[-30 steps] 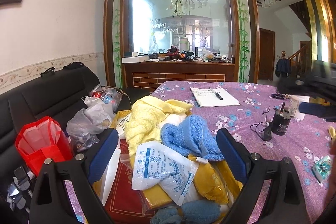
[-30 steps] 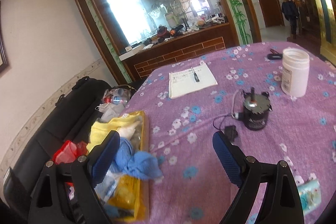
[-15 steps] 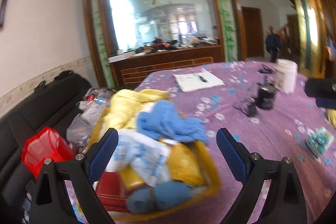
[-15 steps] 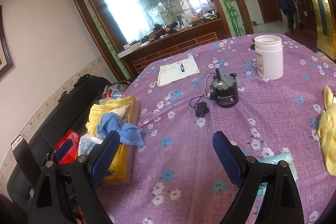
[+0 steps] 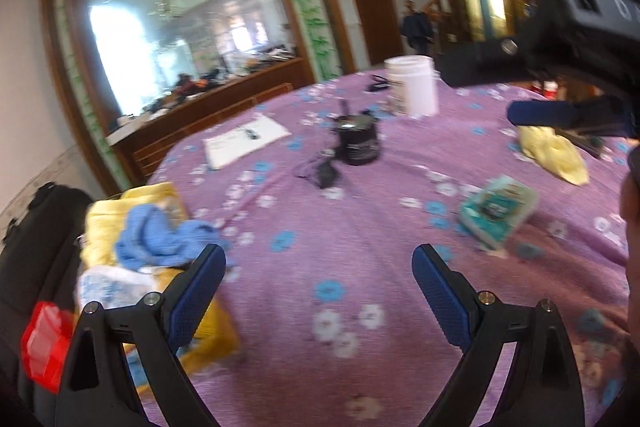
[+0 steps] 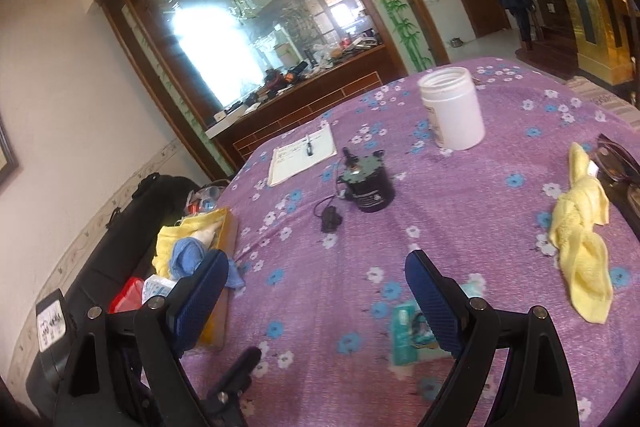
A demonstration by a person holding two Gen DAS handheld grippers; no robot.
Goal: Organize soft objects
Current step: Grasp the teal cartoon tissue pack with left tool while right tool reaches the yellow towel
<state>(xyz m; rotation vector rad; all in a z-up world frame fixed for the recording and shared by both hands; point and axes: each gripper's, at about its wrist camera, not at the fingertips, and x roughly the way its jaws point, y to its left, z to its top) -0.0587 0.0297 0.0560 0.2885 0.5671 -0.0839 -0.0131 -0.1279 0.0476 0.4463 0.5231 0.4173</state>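
Observation:
A yellow box (image 5: 208,331) at the table's left edge holds a yellow towel (image 5: 108,223), a blue towel (image 5: 156,239) and a white printed packet (image 5: 108,287); it also shows in the right wrist view (image 6: 218,323). A loose yellow cloth (image 6: 580,239) lies at the right of the table and shows in the left wrist view (image 5: 554,155). A teal tissue pack (image 5: 496,207) lies on the cloth-covered table. My left gripper (image 5: 318,287) is open and empty above the table. My right gripper (image 6: 316,291) is open and empty, above the teal pack (image 6: 408,331).
The purple flowered tablecloth (image 6: 360,235) carries a black motor with cable (image 6: 368,183), a white jar (image 6: 452,115), a notepad with pen (image 6: 302,155) and glasses (image 6: 616,163). A black sofa (image 6: 116,227) with a red bag (image 5: 44,343) stands at the left.
Both grippers have swung right, away from the box and over the table. The loose yellow cloth and teal pack have come into view. Both stay open.

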